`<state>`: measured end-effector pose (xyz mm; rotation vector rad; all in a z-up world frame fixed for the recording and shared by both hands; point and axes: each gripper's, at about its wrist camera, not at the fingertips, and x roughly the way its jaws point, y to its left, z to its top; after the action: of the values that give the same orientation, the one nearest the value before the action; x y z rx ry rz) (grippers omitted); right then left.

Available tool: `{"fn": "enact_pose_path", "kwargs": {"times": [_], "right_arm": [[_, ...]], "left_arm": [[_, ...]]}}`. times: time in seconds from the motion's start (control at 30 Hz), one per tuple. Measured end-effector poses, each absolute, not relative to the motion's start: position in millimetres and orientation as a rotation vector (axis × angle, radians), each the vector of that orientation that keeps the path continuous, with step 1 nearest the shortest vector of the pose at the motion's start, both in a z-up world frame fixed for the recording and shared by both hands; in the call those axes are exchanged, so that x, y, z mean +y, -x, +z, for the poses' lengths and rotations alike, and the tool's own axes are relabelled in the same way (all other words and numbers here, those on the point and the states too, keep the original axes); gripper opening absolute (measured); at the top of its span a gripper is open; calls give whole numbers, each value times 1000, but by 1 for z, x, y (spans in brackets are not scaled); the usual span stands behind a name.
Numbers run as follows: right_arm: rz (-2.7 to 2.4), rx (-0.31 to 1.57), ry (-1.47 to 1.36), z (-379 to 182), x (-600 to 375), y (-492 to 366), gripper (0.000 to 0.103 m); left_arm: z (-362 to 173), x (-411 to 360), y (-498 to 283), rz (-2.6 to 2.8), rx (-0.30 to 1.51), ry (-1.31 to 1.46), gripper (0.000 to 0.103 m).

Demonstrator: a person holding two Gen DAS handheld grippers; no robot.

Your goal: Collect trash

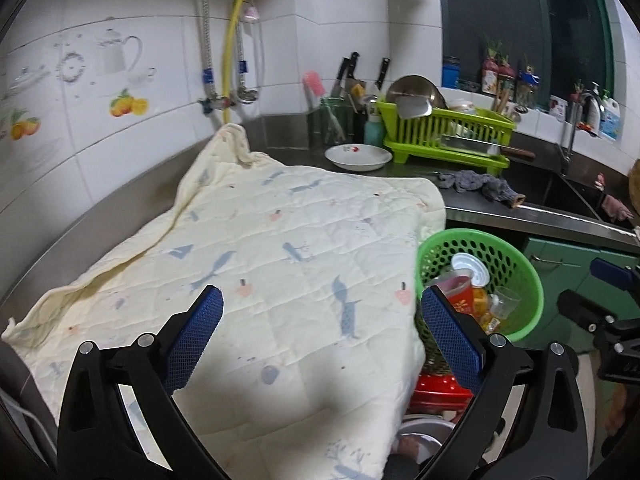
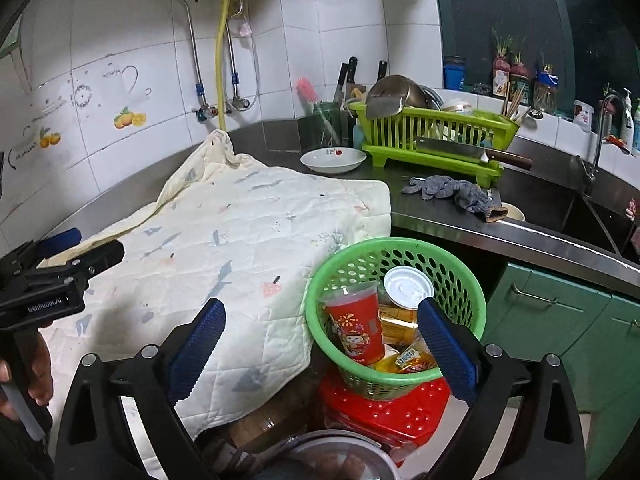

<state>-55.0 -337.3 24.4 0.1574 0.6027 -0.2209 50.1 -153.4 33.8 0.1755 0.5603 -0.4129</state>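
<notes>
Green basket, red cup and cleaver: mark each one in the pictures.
Green basket [image 2: 360,258]: right wrist view, on its far perforated wall.
Red cup [image 2: 356,326]: right wrist view, on its printed side.
Cleaver [image 2: 450,149]: right wrist view, on the flat of its blade.

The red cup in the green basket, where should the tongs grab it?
Grab the red cup by its top rim, coming from above. It leans mouth-up in the green basket, packed against the tin can and wrappers, so only its upper end is free. The right tongs hang open nearest it.
</notes>
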Motion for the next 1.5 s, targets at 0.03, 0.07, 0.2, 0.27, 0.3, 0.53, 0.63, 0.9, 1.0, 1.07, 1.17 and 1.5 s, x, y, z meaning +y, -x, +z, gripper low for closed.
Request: {"fn": "enact_pose_path", "kwargs": {"times": [0.03,0.07,0.2,0.27,0.3,0.53,0.63,0.9,1.0,1.07,1.17,1.5], "right_arm": [[-220,601,-155,25,-335,55,94],[-221,603,-150,24,-332,55,94],[-224,604,-137,23,-323,56,94],[-233,595,-134,23,-320,57,94],[-231,594,-134,23,-319,57,94],[-229,567,-127,29,-309,62,94],[-232,555,-127,32,-306,64,94],[-228,535,-126,36,-300,68,94],[-231,524,-127,37,-298,70,94],[-229,521,-126,38,-295,70,94],[-231,520,-119,38,-294,71,95],[-236,519,-125,36,-294,71,95]], "left_arm": [[33,-149,-48,-394,556,-173,98],[33,-146,-47,-387,554,-168,98],[32,-132,-40,-328,526,-156,98],[33,-126,-38,-291,508,-152,98],[35,-123,-37,-282,503,-147,98],[40,-110,-29,-242,478,-106,98],[39,-108,-27,-222,471,-106,98],[43,-102,-19,-196,445,-99,98],[44,-100,-18,-184,441,-98,98],[43,-99,-18,-178,440,-95,98],[43,-98,-17,-164,436,-101,98],[42,-97,-16,-166,442,-91,98]]}}
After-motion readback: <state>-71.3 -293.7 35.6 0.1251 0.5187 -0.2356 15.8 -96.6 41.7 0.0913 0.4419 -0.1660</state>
